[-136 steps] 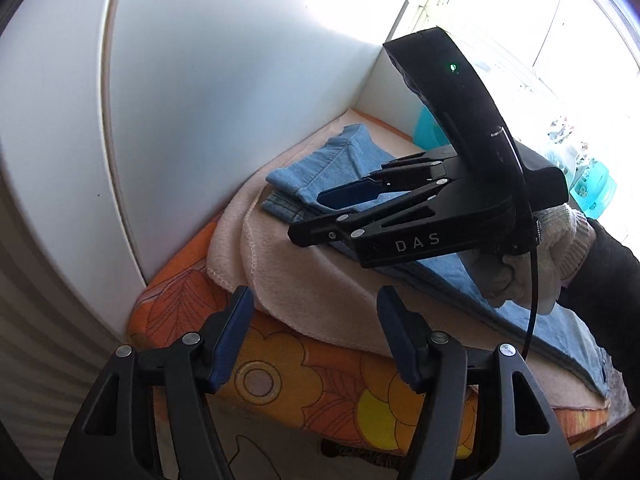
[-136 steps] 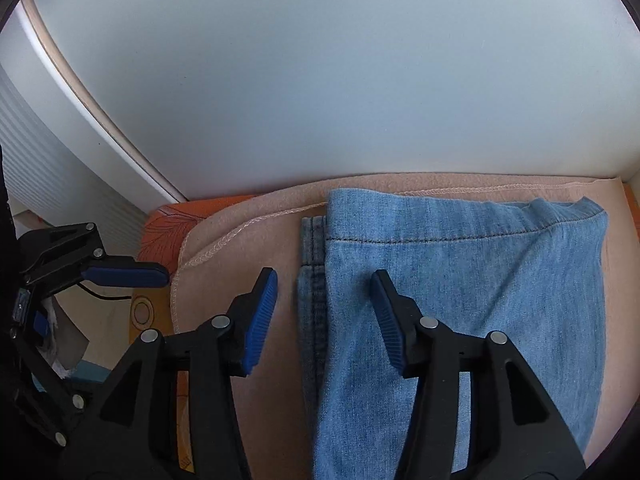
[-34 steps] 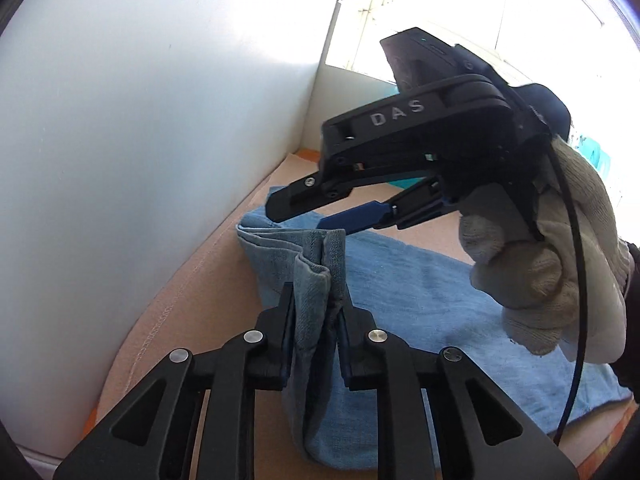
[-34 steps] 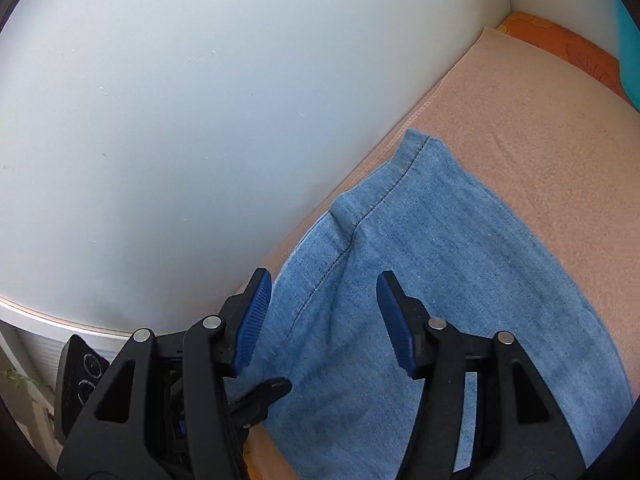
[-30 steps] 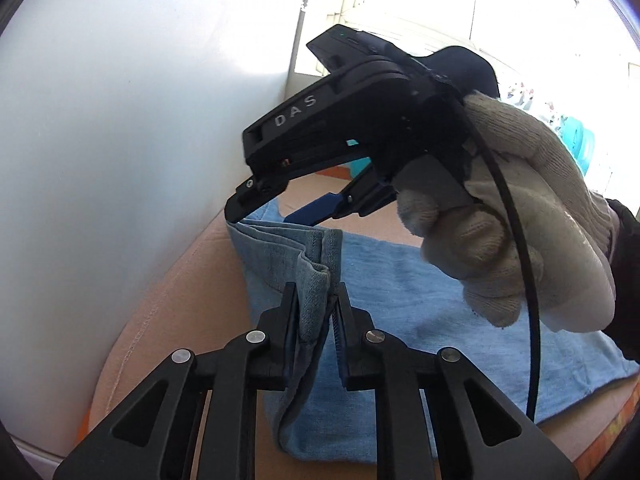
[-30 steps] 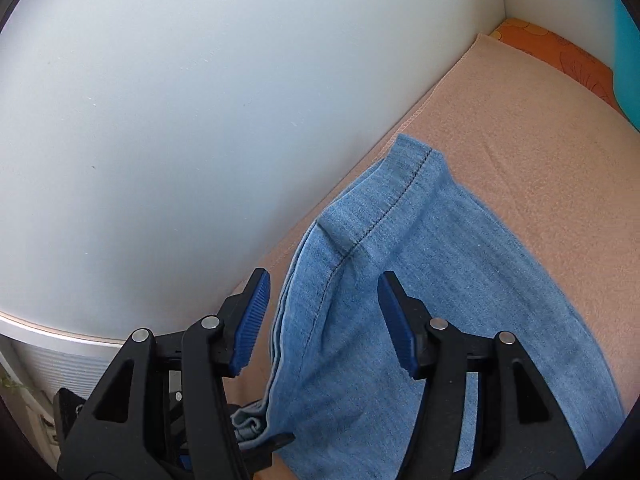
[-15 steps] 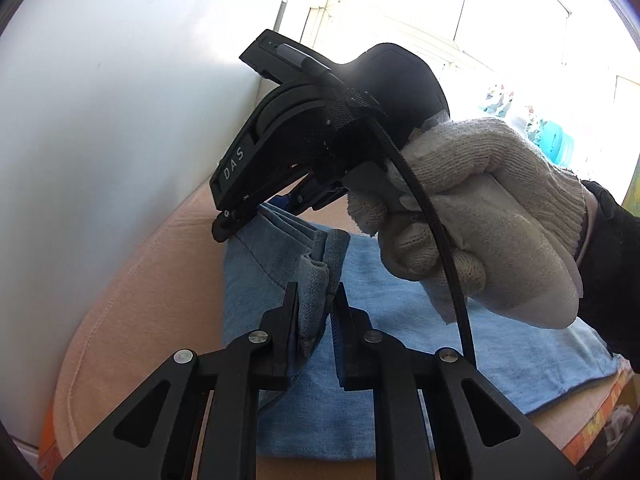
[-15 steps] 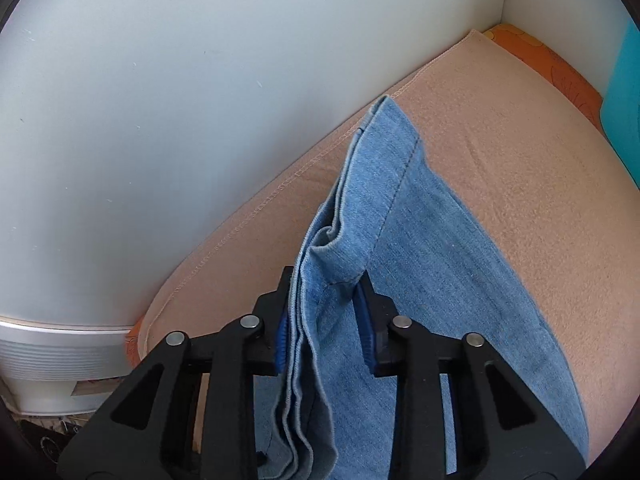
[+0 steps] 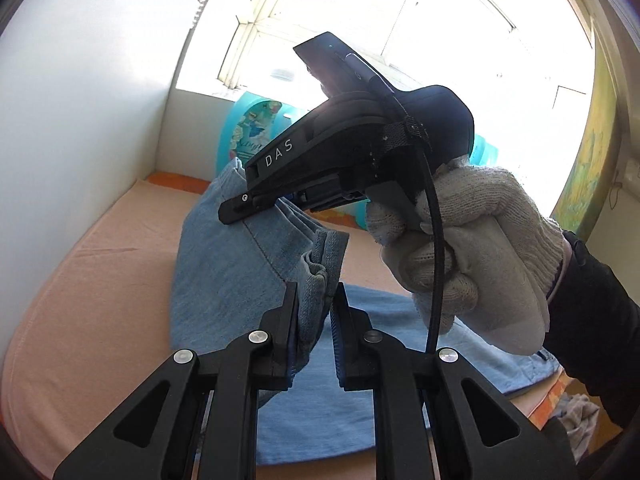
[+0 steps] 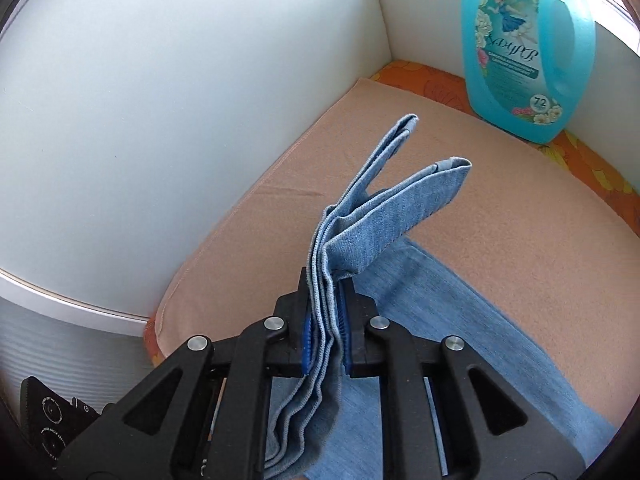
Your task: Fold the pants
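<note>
1. Denim first: the pants (image 9: 224, 276) are light blue jeans, partly lifted off the surface (image 9: 100, 280), which is covered by a peach blanket. The rest of the fabric lies flat toward the lower right of the left wrist view.
2. My left claw (image 9: 314, 308) is clamped on a bunched edge of the pants at lower centre of its own view, with the cloth pinched between the pads.
3. My right claw (image 10: 325, 316) has just been closing, and it is now clamped on several stacked layers of the pants at lower centre of the right wrist view. The stitched edges run down between the blue pads.
4. Beyond the right claw, two folded ends of the denim stick up and fan apart toward the centre of the frame.
5. In the left wrist view the right claw's black body, marked DAS, sits at centre, held by a gloved hand (image 9: 472, 256) at centre right. Its tip rests on the raised denim.
6. A turquoise detergent bottle (image 10: 524, 48) stands at the upper right of the right wrist view, in the corner by the white wall (image 10: 180, 80), well apart from the pants.
</note>
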A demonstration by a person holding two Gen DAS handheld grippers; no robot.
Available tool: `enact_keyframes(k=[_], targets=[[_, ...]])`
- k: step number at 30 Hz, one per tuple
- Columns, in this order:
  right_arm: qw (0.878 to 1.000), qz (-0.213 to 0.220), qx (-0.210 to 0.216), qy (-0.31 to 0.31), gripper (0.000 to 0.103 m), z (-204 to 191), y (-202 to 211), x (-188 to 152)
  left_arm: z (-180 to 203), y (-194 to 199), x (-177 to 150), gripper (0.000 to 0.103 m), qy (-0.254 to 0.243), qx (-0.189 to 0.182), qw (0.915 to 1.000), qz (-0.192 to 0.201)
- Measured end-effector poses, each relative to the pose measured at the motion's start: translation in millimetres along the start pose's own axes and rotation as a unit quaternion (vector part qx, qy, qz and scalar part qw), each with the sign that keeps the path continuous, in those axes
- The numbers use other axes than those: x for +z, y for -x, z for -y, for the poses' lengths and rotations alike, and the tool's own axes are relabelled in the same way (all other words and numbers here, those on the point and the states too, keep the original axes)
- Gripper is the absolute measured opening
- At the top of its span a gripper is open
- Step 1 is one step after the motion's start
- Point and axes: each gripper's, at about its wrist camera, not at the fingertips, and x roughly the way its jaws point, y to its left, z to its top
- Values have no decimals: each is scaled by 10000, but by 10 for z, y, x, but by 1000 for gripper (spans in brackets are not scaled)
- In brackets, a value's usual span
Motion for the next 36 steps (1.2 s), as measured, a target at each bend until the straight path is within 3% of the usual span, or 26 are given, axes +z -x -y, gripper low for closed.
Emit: enact_keyframes(k=[4,6,10,12,17,25,36], targets=[[9995,167,-193,-201,12,153,324,-244,348,-182,-21,13,-250,-212,9993,-153],[9991,221,-206,-301,12,627,633,-384,456,-274,-18,13,-424,-275,9984,-259],[9976,307,-298,-546,11,1018,746,-491,696,-631,-82,13,-675,-411,9959,-451],[9968,356,-314,-643,11,1258,1087,-476,814,-775,-38,13,-759,-492,9945,-522],[9945,460,-445,-824,11,1502,1221,-704,1248,-1006,-18,13,-872,-757,9909,-685],[9890,698,-732,-1081,10,1924,1726,-1170,1186,-1082,-105,13,-843,-1337,9831,-921],[9734,1037,-1040,-1759,10,2710,2347,-1969,1053,-1438,-231,13,-1077,-2096,9642,-1219]])
